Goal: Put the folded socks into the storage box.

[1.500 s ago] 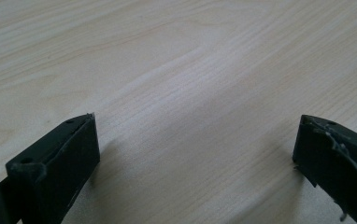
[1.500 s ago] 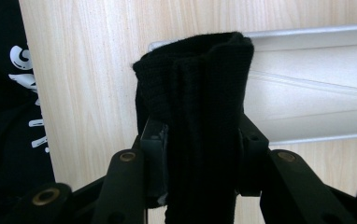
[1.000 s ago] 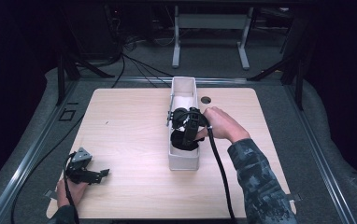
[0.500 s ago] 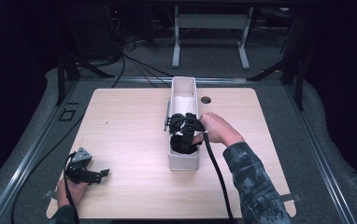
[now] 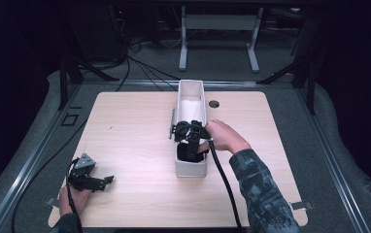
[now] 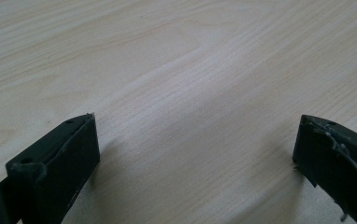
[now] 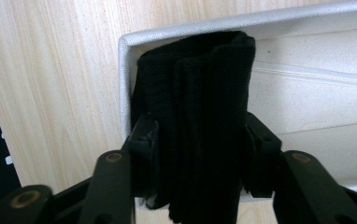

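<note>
High view: the white bin lies with its long axis running from the centre of the frame toward the top, and the black folded cloth stands at its near end. Right gripper view puts the cloth upright in the bin's corner, its folds running bottom to top. The right gripper points down into the bin; its jaws have just been opening, the cloth between them. The left gripper rests released, low at the frame's lower left, on the wooden table.

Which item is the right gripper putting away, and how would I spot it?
On the wooden table stands a long white bin. At its near end, between the jaws of the right gripper, sits a folded black ribbed cloth, the one dark thing in the pale bin.
</note>
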{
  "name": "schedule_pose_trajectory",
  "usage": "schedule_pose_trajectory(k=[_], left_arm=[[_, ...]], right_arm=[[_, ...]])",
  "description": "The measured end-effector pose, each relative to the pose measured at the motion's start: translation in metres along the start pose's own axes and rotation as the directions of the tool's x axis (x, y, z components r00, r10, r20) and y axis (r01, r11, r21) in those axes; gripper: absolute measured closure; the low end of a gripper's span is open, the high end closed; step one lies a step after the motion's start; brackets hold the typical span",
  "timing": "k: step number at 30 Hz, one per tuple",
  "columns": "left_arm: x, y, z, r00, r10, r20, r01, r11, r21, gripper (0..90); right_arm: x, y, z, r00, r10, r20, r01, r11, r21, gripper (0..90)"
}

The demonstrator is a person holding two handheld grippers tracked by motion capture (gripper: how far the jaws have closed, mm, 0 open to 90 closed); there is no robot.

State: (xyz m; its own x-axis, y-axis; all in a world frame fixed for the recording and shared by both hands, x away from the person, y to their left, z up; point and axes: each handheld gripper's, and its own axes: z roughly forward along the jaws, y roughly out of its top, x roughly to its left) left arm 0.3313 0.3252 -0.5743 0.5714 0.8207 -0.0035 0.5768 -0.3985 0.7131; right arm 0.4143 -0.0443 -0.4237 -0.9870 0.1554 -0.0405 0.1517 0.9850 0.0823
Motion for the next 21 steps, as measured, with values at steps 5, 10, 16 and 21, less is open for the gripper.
schedule_pose_trajectory(k=[5,10,16,21], left_arm=[[0.000,0.000,0.000,1.0000,0.000,0.000,0.000,1.0000,0.000,0.3],[0.000,0.000,0.000,1.0000,0.000,0.000,0.000,1.0000,0.000,0.4],[0.000,0.000,0.000,1.0000,0.000,0.000,0.000,1.0000,0.000,0.4],[0.000,0.000,0.000,1.0000,0.001,0.000,-0.001,1.0000,0.000,0.3]], right_arm=[[0.000,-0.001,-0.002,0.9999,0.010,0.007,-0.010,1.000,-0.011,46.7],[0.000,-0.005,-0.008,0.9996,0.024,0.017,-0.023,0.999,-0.035,36.6],[-0.001,-0.016,-0.023,0.9989,0.043,0.017,-0.041,0.995,-0.089,25.1],[-0.002,-0.026,-0.033,0.9974,0.068,0.022,-0.065,0.991,-0.118,15.1]])
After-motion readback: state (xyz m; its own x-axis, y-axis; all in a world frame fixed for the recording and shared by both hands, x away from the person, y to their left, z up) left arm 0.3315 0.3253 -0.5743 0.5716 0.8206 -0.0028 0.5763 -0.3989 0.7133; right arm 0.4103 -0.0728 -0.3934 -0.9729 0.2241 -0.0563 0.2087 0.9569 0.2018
